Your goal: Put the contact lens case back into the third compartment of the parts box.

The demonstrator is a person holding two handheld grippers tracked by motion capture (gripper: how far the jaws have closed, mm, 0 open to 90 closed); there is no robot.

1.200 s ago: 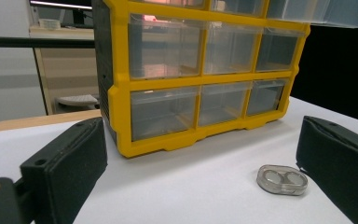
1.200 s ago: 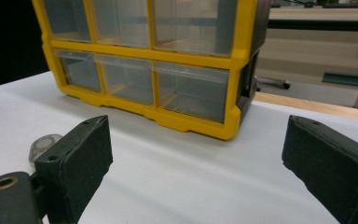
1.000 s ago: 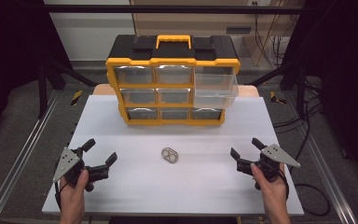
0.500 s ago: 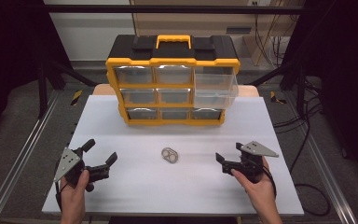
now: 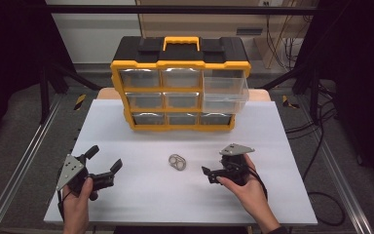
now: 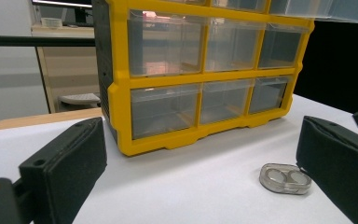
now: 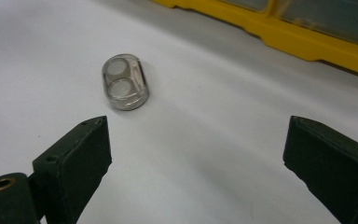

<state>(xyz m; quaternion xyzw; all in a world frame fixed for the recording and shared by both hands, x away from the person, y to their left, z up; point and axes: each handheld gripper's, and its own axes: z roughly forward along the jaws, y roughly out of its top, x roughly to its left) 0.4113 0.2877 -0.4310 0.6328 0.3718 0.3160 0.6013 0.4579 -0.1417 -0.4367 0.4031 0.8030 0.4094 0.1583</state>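
A: High view first. Where is the small clear plastic piece with two round holes [image 5: 178, 162]?

B: It lies flat on the white counter [image 5: 141, 195], in front of the yellow and black plastic drawer cabinet [image 5: 180, 83] and well apart from it, roughly below the cabinet's middle column.

A: And the right tongs [image 5: 208, 174]?

B: Just to the right of the clear piece, near it but not touching, pointing toward it. In the right gripper view the two black jaws stand spread wide with bare counter between them; the clear piece [image 7: 124, 82] sits ahead of the left jaw, outside the gap. The jaws have just been opening a little, with nothing between them.

A: The left tongs [image 5: 103, 160]?

B: Well to the left of the clear piece, also spread and holding nothing. In the left gripper view the clear piece [image 6: 285, 178] lies just beside the right jaw's inner face; whether they touch, I cannot tell.

A: Anything about the cabinet itself?

B: Nine clear drawers in three rows. The top right clear drawer [image 5: 225, 87] is pulled out toward the clear piece's side; the others sit flush.
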